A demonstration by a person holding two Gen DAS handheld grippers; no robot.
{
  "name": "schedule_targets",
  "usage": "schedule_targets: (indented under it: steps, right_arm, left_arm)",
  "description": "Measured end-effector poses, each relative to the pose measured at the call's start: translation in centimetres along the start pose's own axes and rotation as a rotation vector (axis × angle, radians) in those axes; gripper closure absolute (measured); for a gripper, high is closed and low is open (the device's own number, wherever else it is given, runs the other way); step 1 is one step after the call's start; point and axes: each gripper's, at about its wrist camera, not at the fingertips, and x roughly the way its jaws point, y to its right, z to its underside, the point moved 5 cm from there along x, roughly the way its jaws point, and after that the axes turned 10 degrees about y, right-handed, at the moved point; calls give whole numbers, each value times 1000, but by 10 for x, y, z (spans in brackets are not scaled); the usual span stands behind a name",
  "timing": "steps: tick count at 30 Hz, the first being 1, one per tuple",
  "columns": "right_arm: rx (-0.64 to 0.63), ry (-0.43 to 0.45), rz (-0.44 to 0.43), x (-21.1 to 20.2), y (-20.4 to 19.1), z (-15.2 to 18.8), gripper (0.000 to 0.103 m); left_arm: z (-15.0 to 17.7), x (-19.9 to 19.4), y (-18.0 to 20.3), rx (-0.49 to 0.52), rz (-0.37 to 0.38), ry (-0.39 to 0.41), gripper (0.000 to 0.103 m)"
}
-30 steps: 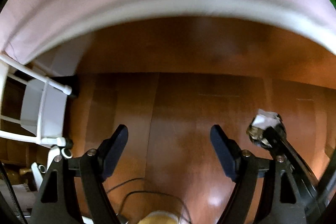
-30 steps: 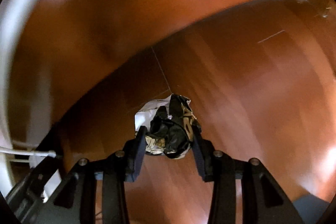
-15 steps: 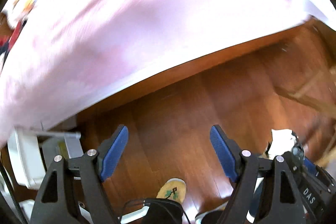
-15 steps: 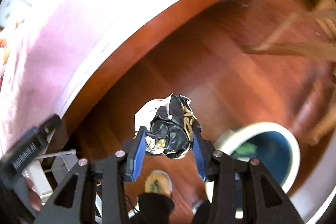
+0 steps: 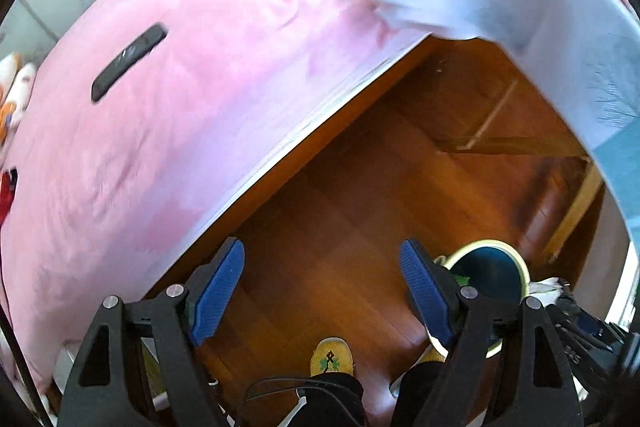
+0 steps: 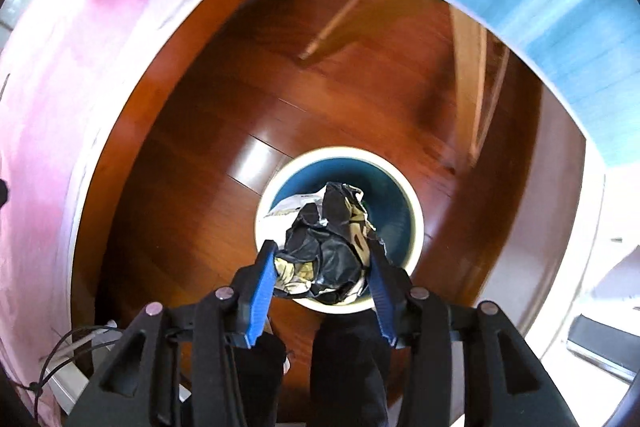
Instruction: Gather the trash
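Note:
My right gripper (image 6: 322, 263) is shut on a crumpled black, white and gold wrapper (image 6: 328, 247), held in the air right above the round trash bin (image 6: 412, 203), which has a cream rim and a dark blue inside. In the left wrist view the same bin (image 5: 494, 269) stands on the wooden floor at lower right, partly behind my right finger, with a green scrap inside. My left gripper (image 5: 322, 293) is open and empty above the floor. The right gripper with its wrapper (image 5: 552, 285) shows at the far right edge.
A bed with a pink sheet (image 5: 200, 87) fills the left, a dark flat object (image 5: 128, 61) lying on it. A light blue cloth (image 5: 560, 7) hangs at upper right over wooden furniture legs (image 5: 576, 203). The person's slippered foot (image 5: 332, 357) stands on the wooden floor (image 5: 340, 211).
Both grippers rose from low near the floor and swung right. The right gripper carried the wrapper over the bin. The left gripper stayed open.

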Motion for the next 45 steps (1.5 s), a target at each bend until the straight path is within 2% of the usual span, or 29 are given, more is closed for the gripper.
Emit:
schedule_targets:
  steps: [3, 10, 19, 26, 29, 36, 45]
  right_arm:
    - [44, 11, 40, -13, 14, -2, 47]
    - [124, 109, 50, -67, 19, -10, 46]
    - [297, 223, 69, -168, 36, -6, 46]
    - [362, 279, 77, -220, 47, -4, 46]
    - [380, 293, 80, -234, 52, -3, 46]
    - [419, 319, 83, -244, 55, -2, 46]
    - [410, 360, 69, -251, 64, -29, 46]
  left_arm:
    - [-7, -20, 13, 33, 29, 16, 24]
    - [-23, -76, 40, 143, 109, 62, 24]
    - [-60, -136, 52, 307, 196, 145, 24]
    - [-77, -165, 61, 332, 245, 170, 24]
    - [-77, -171, 68, 331, 266, 159, 24]
    - [-82, -191, 83, 383, 296, 201, 24]
    - [-102, -193, 106, 401, 332, 206, 24]
